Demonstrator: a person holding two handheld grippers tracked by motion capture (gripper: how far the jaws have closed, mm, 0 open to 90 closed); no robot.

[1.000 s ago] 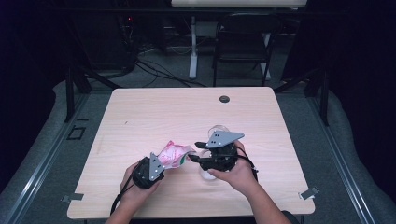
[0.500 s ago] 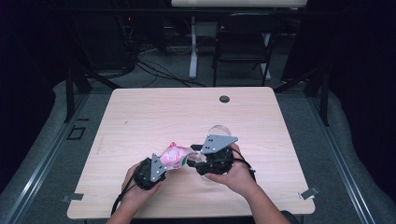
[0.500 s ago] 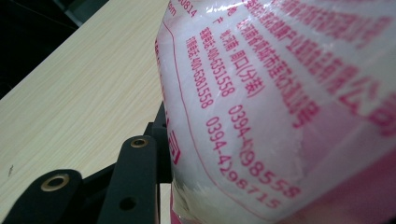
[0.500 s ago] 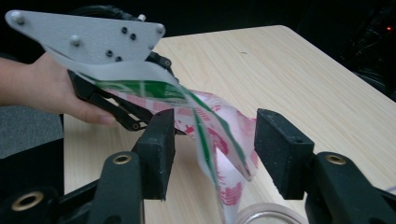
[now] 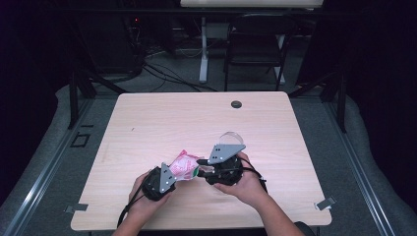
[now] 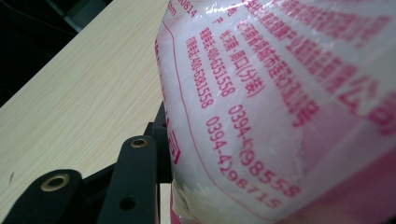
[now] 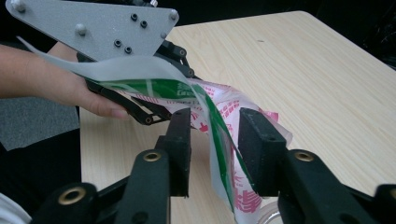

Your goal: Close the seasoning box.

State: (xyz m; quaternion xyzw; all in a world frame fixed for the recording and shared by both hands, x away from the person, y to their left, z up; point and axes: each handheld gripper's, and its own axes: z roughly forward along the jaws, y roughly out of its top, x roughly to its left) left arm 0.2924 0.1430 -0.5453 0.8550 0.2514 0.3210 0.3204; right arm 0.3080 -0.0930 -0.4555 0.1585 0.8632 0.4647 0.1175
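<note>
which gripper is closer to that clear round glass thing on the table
Right. The right gripper lies just in front of the clear round glass dish, its grey plate overlapping it in the high view. The left gripper holds the pink-and-white plastic bag farther left.

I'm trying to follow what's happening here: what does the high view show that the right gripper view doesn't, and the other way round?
High view: the chair and the floor cables beyond the table.
Right gripper view: the bag's green strip standing between the jaws of the right gripper, which have just been closing; the pads are not yet pressing it.
Both: the pink-and-white bag, held by the left gripper.
</note>
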